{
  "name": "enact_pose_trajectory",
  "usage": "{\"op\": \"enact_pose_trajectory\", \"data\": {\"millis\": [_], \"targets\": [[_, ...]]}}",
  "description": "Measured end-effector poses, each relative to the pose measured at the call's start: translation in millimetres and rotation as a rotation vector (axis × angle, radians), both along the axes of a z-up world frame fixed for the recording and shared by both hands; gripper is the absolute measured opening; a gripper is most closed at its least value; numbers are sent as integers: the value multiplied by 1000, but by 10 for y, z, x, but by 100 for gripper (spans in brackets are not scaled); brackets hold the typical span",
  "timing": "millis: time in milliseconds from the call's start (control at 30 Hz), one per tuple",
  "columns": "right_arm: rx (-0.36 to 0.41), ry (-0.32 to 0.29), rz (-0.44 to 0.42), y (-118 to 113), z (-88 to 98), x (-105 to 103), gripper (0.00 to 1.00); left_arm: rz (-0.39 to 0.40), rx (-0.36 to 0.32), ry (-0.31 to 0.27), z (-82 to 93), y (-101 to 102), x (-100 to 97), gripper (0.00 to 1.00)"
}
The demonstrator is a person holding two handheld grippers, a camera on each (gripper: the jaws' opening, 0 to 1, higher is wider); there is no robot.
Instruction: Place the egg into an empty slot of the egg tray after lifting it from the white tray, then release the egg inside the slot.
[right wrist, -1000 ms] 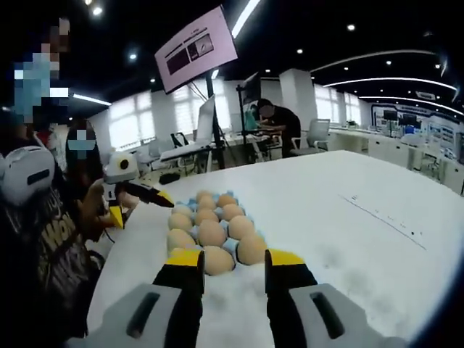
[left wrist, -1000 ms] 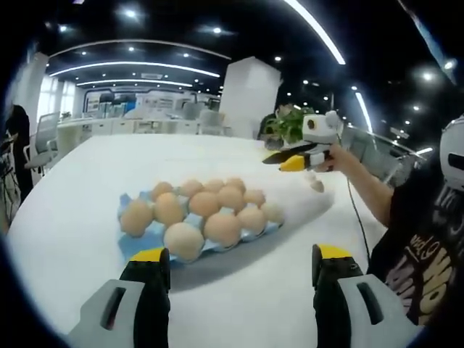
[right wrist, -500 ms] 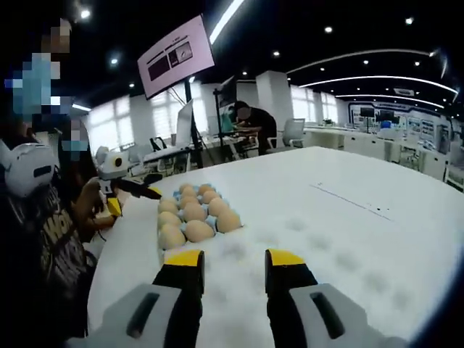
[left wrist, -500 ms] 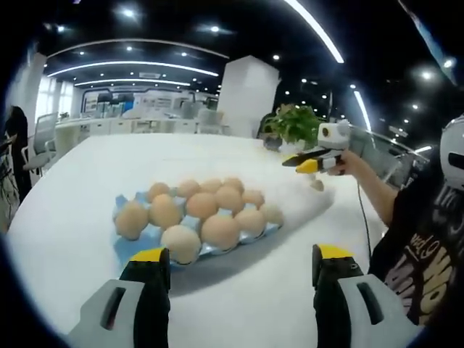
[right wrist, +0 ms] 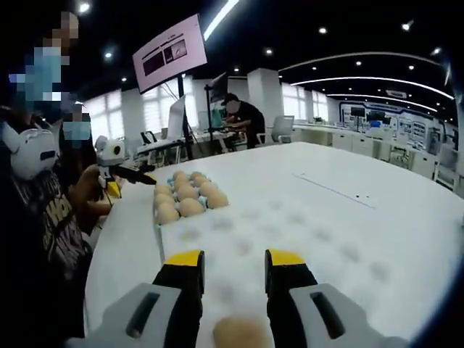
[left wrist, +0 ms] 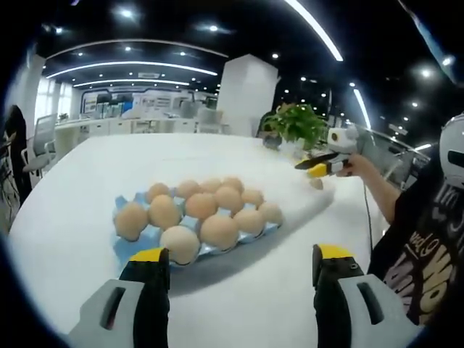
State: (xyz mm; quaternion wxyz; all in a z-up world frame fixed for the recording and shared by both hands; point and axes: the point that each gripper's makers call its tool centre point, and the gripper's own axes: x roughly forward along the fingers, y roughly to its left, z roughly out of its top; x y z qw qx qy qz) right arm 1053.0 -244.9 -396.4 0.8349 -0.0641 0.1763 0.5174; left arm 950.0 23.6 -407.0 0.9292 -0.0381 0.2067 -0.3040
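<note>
- While its yellow-tipped jaws stand apart with nothing between them, the right gripper (right wrist: 232, 261) hangs over the white tray (right wrist: 304, 239), with a lone egg (right wrist: 239, 335) on the tray just below the jaws.
- Beyond it, the blue egg tray (right wrist: 157, 226) carries rows of eggs (right wrist: 190, 206) on the white table (right wrist: 362, 196).
- Jaws of the left gripper (left wrist: 235, 264) are also wide apart and empty, short of the egg tray (left wrist: 134, 250).

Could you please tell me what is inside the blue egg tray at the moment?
The blue egg tray holds about eleven brown eggs. They cover the slots beneath them.
</note>
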Motion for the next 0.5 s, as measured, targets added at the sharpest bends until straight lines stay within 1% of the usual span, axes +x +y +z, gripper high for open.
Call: {"op": "enact_pose_trajectory", "data": {"millis": [100,200,433,500], "targets": [[-12,2,-2,-62,-48,-30,34,1,1,1,-4,-3,-6,82],[-42,7,-9,-147,-126,-59,34,1,4,1,-8,-4,-11,82],[-87,12,-19,-307,-210,-142,34,2,4,0,-9,-3,-13,82],[-109,14,-26,-371,-240,-164,33,2,5,-1,-9,-5,-13,82]]}}
